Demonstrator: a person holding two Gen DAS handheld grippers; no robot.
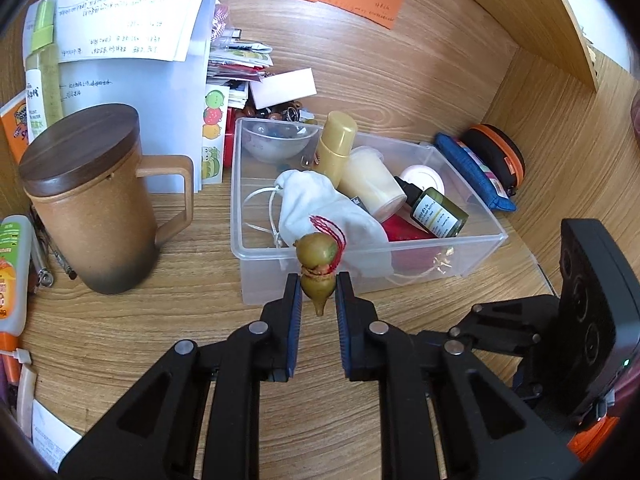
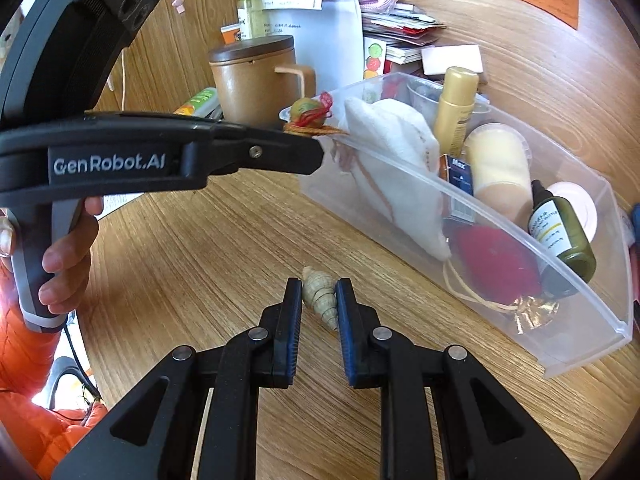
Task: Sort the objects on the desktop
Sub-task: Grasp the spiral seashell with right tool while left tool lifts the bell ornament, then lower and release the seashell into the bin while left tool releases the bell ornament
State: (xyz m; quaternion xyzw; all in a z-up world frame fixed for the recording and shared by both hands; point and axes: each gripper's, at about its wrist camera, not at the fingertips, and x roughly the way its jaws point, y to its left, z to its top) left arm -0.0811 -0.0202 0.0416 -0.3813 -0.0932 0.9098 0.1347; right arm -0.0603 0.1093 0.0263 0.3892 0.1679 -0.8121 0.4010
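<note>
The left tool (image 1: 318,292) is closed on one small olive-green gourd charm with red thread (image 1: 317,270), at frame centre by the clear plastic box (image 1: 440,258). The right tool (image 2: 319,300) grips one ridged beige spiral seashell (image 2: 320,294), low centre above the wooden surface (image 2: 208,248).

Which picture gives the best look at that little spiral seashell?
The right wrist view: the seashell sits close up between the right gripper jaws, its ridged spiral plain. The left wrist view does not show the shell at all.
</note>
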